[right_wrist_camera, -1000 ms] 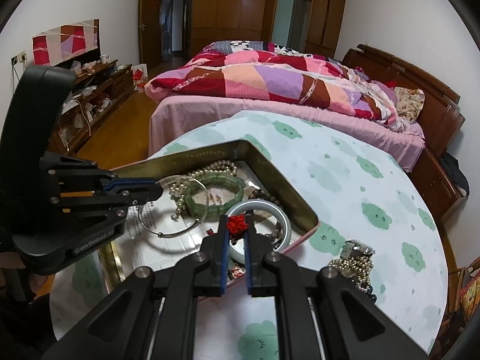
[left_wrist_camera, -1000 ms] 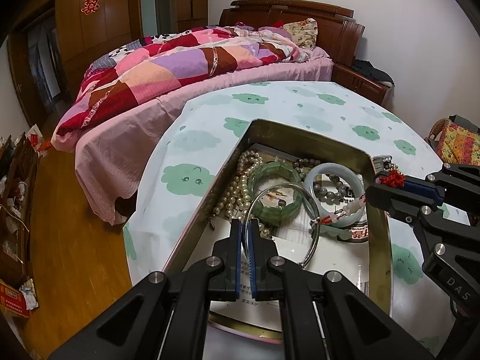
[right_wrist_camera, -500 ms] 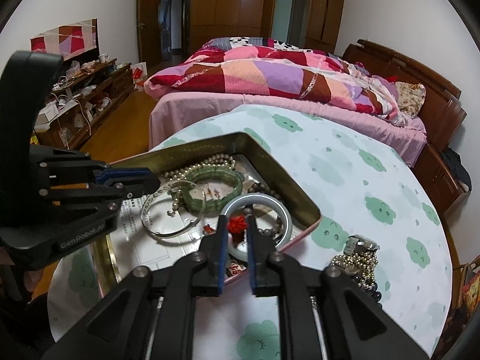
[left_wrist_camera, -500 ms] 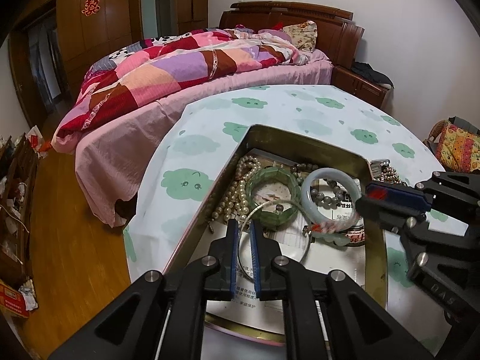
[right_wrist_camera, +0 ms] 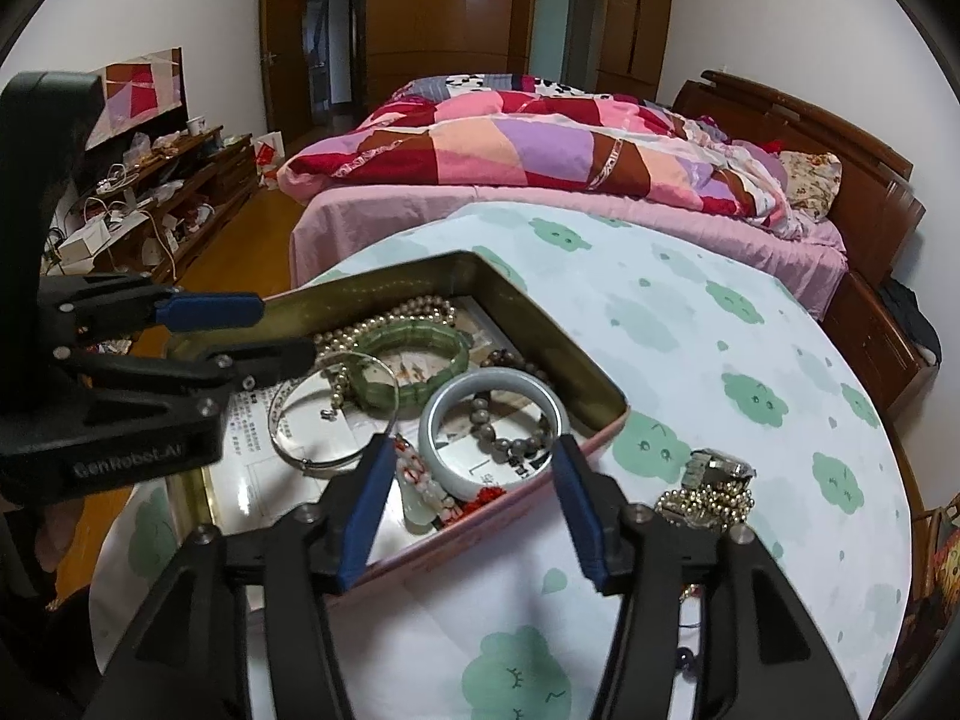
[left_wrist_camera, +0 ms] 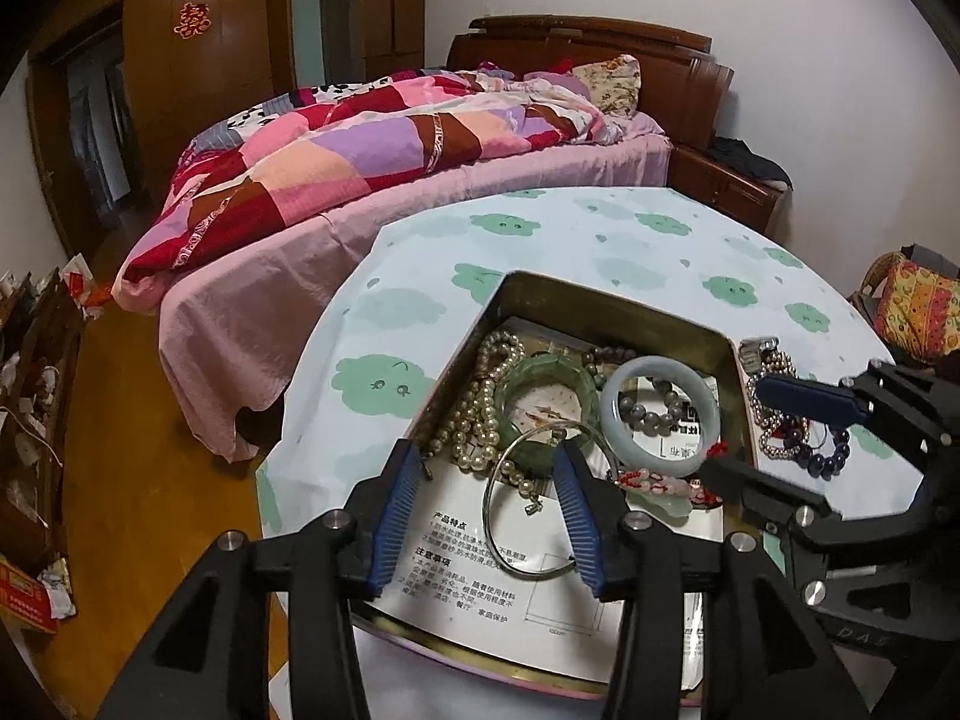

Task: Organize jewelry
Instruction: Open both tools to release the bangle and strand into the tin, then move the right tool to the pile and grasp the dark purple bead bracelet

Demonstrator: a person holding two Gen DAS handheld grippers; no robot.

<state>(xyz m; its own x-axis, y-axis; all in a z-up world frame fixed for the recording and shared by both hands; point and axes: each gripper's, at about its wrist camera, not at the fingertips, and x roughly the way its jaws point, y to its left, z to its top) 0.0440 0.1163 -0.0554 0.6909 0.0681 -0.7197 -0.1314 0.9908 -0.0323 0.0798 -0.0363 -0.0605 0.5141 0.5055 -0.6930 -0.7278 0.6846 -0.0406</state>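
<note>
A metal tin (left_wrist_camera: 606,299) (right_wrist_camera: 528,312) on the round table holds a silver bangle (left_wrist_camera: 510,546) (right_wrist_camera: 312,456), a green bead bracelet (left_wrist_camera: 534,372) (right_wrist_camera: 420,354), a pale jade bangle (left_wrist_camera: 660,462) (right_wrist_camera: 456,474), pearls (left_wrist_camera: 474,420) and a red-corded jade pendant (left_wrist_camera: 660,489) (right_wrist_camera: 420,498). My left gripper (left_wrist_camera: 489,516) is open above the silver bangle, empty. My right gripper (right_wrist_camera: 474,504) is open over the tin's near edge, the pendant lying below it.
A watch and bead strands (right_wrist_camera: 714,486) (left_wrist_camera: 780,420) lie on the cloud-print tablecloth (right_wrist_camera: 720,330) outside the tin. A bed with a patchwork quilt (left_wrist_camera: 384,144) stands beyond the table. Cluttered shelves (right_wrist_camera: 138,204) line the left wall.
Both grippers have opened. The left one let the silver bangle down into the tin; the right one dropped the red-corded pendant into the tin.
</note>
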